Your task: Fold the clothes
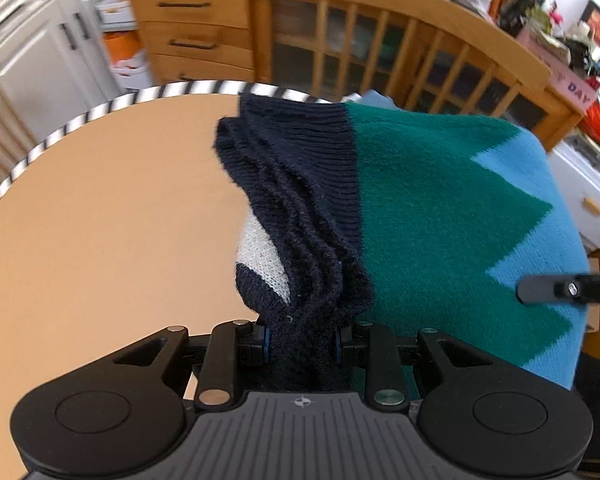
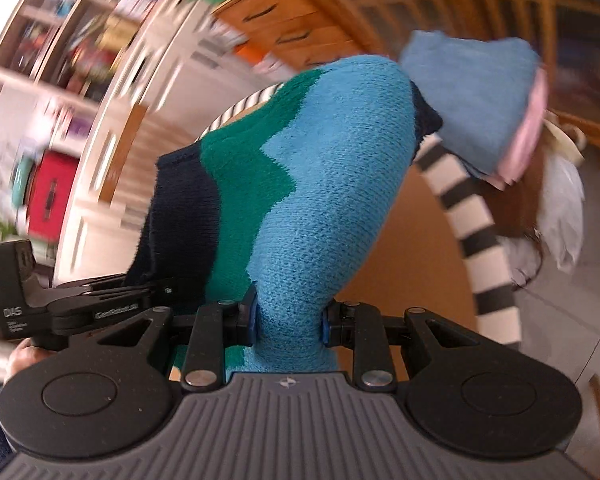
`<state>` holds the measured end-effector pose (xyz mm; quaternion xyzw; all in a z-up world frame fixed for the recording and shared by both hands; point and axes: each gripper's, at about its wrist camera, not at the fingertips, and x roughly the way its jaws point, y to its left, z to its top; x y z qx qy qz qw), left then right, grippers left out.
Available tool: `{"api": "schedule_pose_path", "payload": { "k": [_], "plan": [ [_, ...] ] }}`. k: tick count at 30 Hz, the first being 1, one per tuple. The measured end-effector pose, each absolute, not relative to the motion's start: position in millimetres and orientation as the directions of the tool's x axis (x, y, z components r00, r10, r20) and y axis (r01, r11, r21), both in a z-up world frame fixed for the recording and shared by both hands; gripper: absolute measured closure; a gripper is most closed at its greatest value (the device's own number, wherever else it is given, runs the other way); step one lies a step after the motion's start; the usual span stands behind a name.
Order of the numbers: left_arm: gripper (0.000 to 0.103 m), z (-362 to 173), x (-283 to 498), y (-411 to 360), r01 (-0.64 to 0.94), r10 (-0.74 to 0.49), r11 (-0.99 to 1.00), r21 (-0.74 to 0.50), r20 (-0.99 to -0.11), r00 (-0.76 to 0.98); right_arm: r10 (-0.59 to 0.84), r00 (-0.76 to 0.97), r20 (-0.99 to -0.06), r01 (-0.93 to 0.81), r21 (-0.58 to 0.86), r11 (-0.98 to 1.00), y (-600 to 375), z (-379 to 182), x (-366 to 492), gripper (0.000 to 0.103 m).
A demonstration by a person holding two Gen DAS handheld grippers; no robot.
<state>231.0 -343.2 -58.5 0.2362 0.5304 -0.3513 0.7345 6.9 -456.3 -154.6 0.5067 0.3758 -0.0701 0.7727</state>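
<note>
The left gripper (image 1: pixel 301 340) pinches the bunched navy ribbed hem of the knitted sweater (image 1: pixel 439 208), which stretches away toward two o'clock above the round tan table (image 1: pixel 100 208) with its striped rim. The right gripper (image 2: pixel 288 318) pinches a light-blue fold of the same sweater, with folded clothes (image 2: pixel 475 104) at one o'clock.
</note>
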Motion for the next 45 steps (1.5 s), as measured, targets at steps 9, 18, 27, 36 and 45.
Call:
{"api": "schedule_pose_path", "payload": {
  "k": [9, 18, 27, 36, 45],
  "plan": [
    [0.075, -96.7, 248.4, -398.6, 0.816, -0.187, 0.575, 0.058, -0.962, 0.2, 0.182, 0.719, -0.671, 0.558, 0.713, 0.424, -452.7, -197.9, 14.4, 0.076],
    [0.074, -132.9, 277.8, -433.2, 0.812, -0.128, 0.578, 0.08, -0.974, 0.187, 0.181, 0.701, -0.69, 0.612, 0.712, 0.345, -459.0, -222.8, 24.3, 0.075],
    [0.043, -141.8, 276.5, -423.1, 0.79, -0.114, 0.599, 0.127, -0.964, 0.241, 0.175, 0.661, -0.729, 0.652, 0.674, 0.347, -457.2, -233.5, 23.8, 0.071],
    [0.014, -123.9, 276.3, -405.0, 0.669, -0.005, 0.618, 0.413, -0.848, 0.529, 0.123, 0.577, -0.807, 0.702, 0.567, 0.43, -453.8, -213.0, 17.8, 0.043],
    [0.017, -83.2, 230.9, -366.1, 0.721, -0.216, 0.646, 0.252, -0.845, 0.489, -0.023, 0.68, -0.733, 0.456, 0.398, 0.796, -410.7, -135.6, -4.3, 0.062]
  ]
}}
